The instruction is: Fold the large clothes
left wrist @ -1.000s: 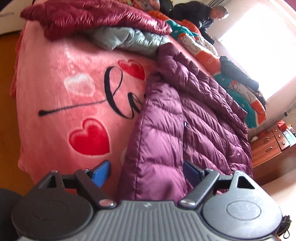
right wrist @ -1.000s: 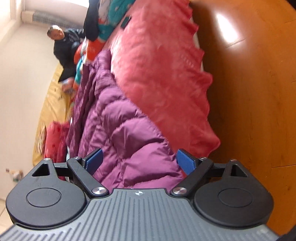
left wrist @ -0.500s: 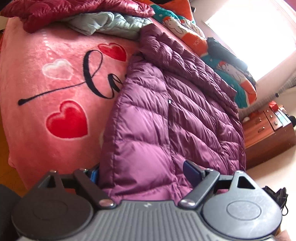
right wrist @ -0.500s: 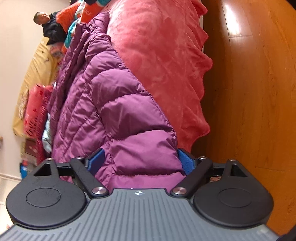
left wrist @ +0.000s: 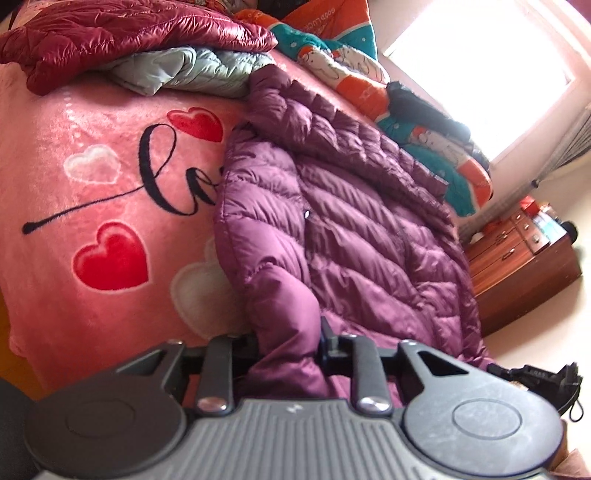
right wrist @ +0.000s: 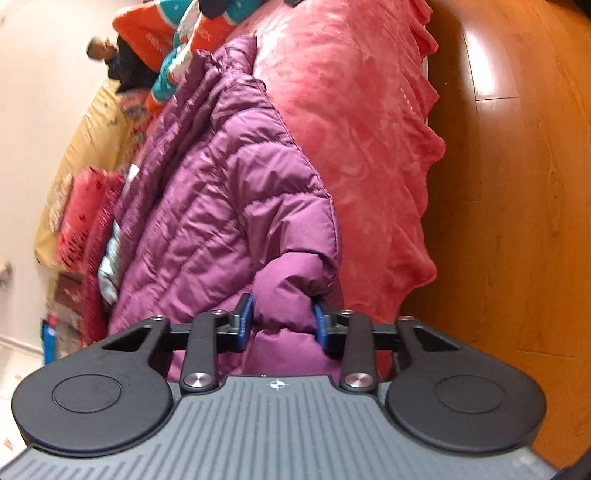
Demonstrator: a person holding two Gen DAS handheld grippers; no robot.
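- A pink plush blanket [left wrist: 92, 177] with red and white hearts and black script covers the bed; in the right wrist view the same pink plush blanket hangs over the bed's side down to a glossy orange-brown wooden floor [right wrist: 517, 184]
- A long purple quilted down jacket [left wrist: 362, 229] lies spread on the blanket, running from the near bed edge away toward a folded dark red shiny puffer jacket [left wrist: 122, 33] stacked on a pale grey-blue padded garment [left wrist: 184, 70]
- An orange, teal and white cartoon-print quilt [left wrist: 436, 140] lies along the jacket's far side, below a bright window
- A brown wooden chest of drawers [left wrist: 517, 266] stands beyond the bed
- The left gripper [left wrist: 288, 336] has just been closing and now pinches a bunched fold of the purple jacket's near edge between its fingers
- The right gripper [right wrist: 282, 319] has likewise just been closing; its blue pads [right wrist: 244, 321] clamp a puffy fold of the jacket at the corner by the blanket's hanging side
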